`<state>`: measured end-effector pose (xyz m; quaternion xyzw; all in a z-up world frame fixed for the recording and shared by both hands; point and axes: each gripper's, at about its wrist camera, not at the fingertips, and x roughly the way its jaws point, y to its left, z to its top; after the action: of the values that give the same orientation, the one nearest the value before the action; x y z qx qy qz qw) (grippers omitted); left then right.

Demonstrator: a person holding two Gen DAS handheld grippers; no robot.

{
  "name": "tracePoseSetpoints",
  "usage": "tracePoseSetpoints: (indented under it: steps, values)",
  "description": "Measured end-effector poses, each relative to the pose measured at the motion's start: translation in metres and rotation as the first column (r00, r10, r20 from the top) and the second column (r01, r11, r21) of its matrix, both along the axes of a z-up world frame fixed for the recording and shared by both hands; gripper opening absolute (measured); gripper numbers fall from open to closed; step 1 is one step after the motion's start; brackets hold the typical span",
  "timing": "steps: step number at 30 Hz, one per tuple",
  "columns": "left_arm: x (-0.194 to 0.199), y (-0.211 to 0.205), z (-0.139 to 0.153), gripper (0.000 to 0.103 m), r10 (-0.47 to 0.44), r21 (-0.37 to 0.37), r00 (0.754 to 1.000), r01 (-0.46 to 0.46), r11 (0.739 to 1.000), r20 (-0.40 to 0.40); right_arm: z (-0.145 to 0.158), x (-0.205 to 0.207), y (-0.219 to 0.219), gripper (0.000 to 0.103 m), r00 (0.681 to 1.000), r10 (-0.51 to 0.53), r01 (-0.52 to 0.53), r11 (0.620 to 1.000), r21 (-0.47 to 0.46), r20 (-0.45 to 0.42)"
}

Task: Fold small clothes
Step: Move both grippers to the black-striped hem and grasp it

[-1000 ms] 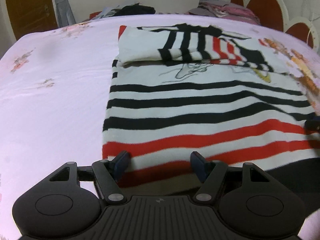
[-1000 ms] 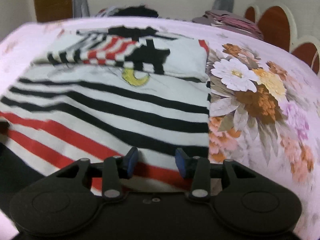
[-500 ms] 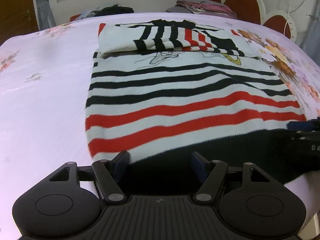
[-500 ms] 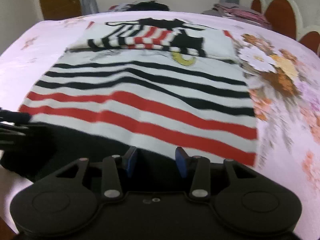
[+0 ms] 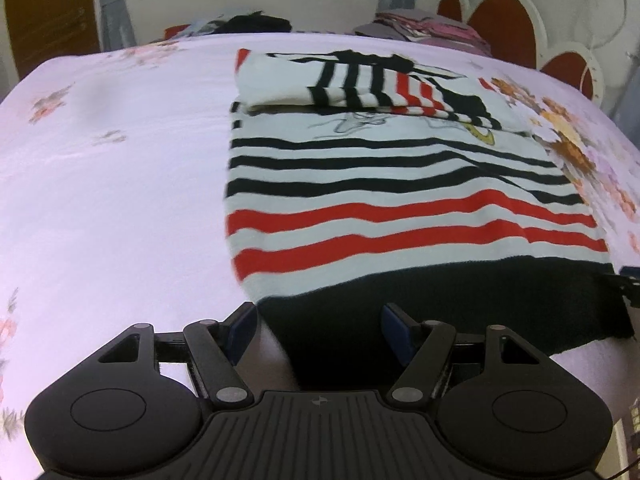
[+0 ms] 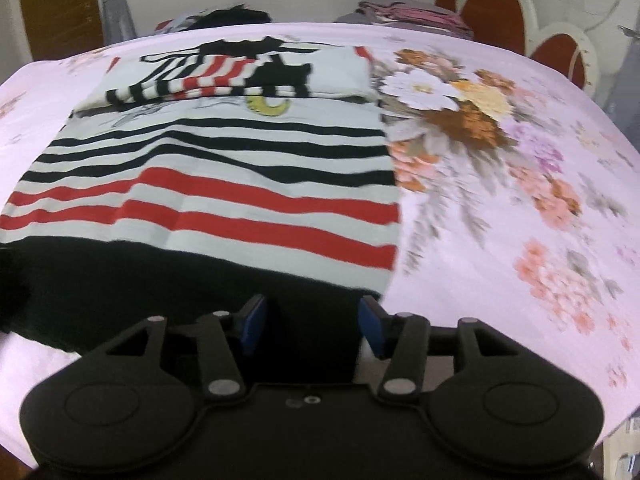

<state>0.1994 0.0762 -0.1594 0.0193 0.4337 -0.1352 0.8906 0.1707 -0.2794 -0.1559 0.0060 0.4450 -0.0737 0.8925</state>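
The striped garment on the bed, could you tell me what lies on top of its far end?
Its own folded-over part lies on the striped garment; what that fold covers is hidden.

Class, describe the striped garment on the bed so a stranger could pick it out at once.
Start at the pink floral bedsheet. In its middle lies the striped sweater, flat, far end folded over. Unlike the clothes piles by the far wall, it has black and red stripes on white above a black hem.

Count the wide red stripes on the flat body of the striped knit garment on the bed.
2. Both cross the striped knit garment's lower body, one red stripe just beyond the other, above the black hem band. The folded sleeve's thinner stripes are excluded.
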Motion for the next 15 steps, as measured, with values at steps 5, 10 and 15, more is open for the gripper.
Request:
tracePoseSetpoints:
  steps: [5,10,15]
  values:
    - [-0.006,0.017,-0.011,0.068,0.005,-0.047,0.998,-0.008,0.999,-0.064,-0.004,-0.012,-0.007,0.053,0.999,-0.034,0.034,0.999,0.032,-0.015]
    - [-0.015,0.022,-0.018,0.068,0.006,-0.066,0.998,-0.011,0.998,-0.069,-0.009,-0.02,-0.009,0.052,0.998,-0.055,0.058,0.995,0.076,-0.034]
    - [-0.017,0.018,-0.017,0.072,0.003,-0.074,0.996,-0.01,0.997,-0.086,-0.011,-0.022,-0.008,0.051,0.997,-0.061,0.065,0.993,0.104,-0.039]
